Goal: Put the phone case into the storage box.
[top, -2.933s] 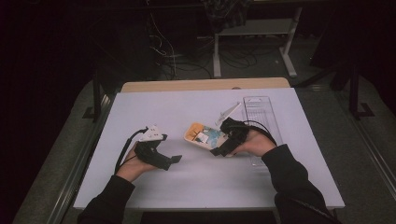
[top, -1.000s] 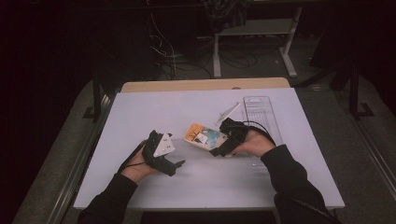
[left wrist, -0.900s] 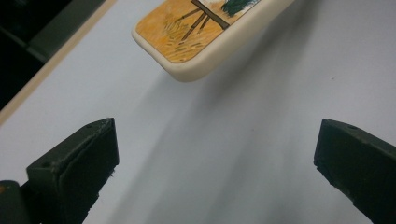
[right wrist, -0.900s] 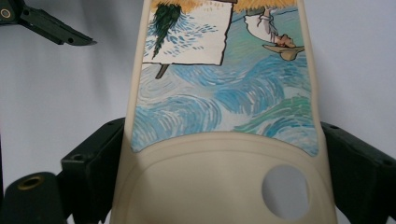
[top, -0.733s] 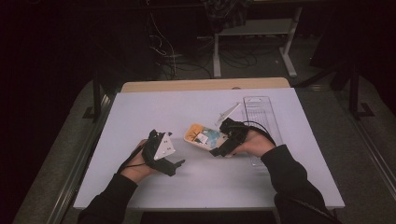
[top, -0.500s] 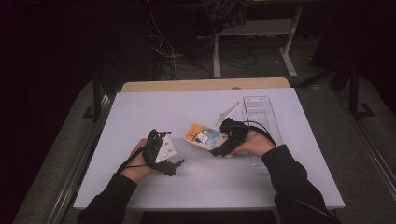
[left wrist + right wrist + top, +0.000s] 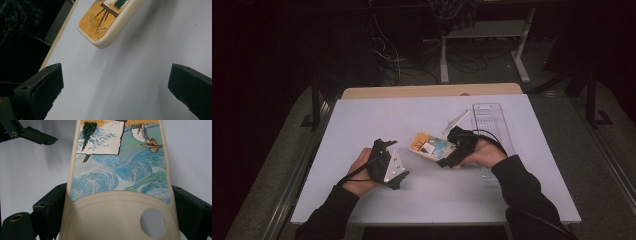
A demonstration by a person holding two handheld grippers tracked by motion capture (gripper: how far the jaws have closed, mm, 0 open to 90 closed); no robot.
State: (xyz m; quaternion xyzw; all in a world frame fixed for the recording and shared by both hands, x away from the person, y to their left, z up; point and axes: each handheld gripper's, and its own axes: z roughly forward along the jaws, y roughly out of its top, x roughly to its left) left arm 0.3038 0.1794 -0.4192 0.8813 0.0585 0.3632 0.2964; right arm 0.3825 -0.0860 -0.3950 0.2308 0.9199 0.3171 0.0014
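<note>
**Painted phone case held over the white bench**

While both hands rest low on the bench, the high view shows the right gripper clamped on one end of a cream phone case near the bench's middle; the left gripper sits apart to its left. A clear plastic tray lies beyond the right hand. In the left gripper view, the jaws stand wide and released, with only bench between them and a corner of the phone case farther off. In the right gripper view, the jaws press both long edges of the phone case, beside its camera hole.
</note>
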